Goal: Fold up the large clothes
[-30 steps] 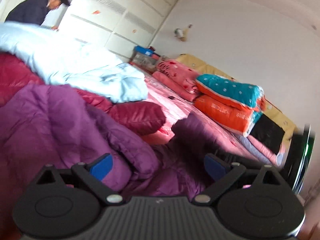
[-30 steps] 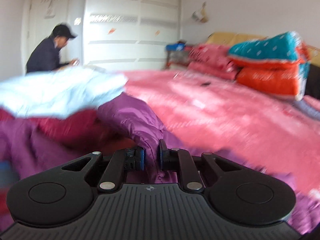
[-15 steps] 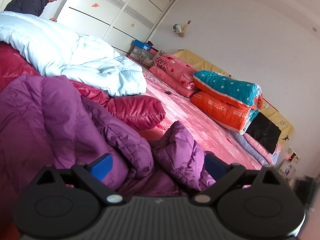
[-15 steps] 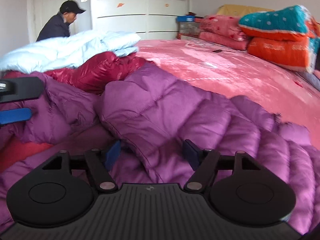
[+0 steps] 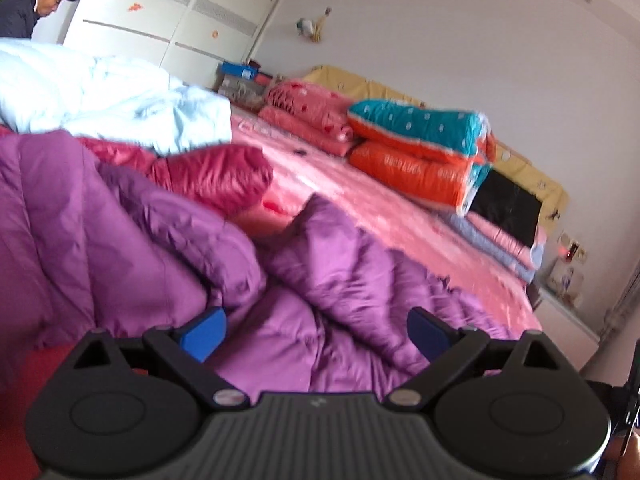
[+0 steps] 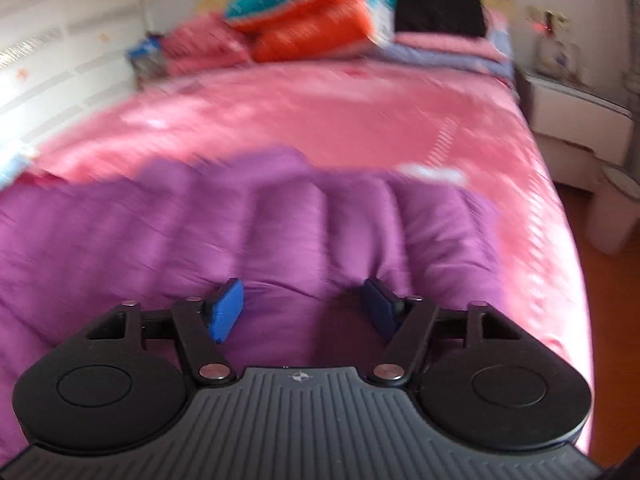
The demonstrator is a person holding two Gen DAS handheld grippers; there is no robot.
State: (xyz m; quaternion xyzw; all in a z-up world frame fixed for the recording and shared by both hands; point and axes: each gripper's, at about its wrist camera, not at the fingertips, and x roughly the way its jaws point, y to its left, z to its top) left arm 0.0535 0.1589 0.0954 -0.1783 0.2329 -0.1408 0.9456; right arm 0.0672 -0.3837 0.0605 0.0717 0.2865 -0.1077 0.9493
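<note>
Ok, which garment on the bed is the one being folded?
Start at the pink bedspread. Nearest the cameras lies a purple quilted down jacket, under both open grippers. The glossy crimson jacket and pale blue duvet lie behind it.

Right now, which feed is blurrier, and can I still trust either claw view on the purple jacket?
Right wrist view: heavy motion smear across the pink bedspread and purple jacket; only the right claw, open, is sharp. Left wrist view: steadier, with mild blur on the folded quilts; jacket folds read clearly between the open left claw pads. Both bend at the edges.
</note>
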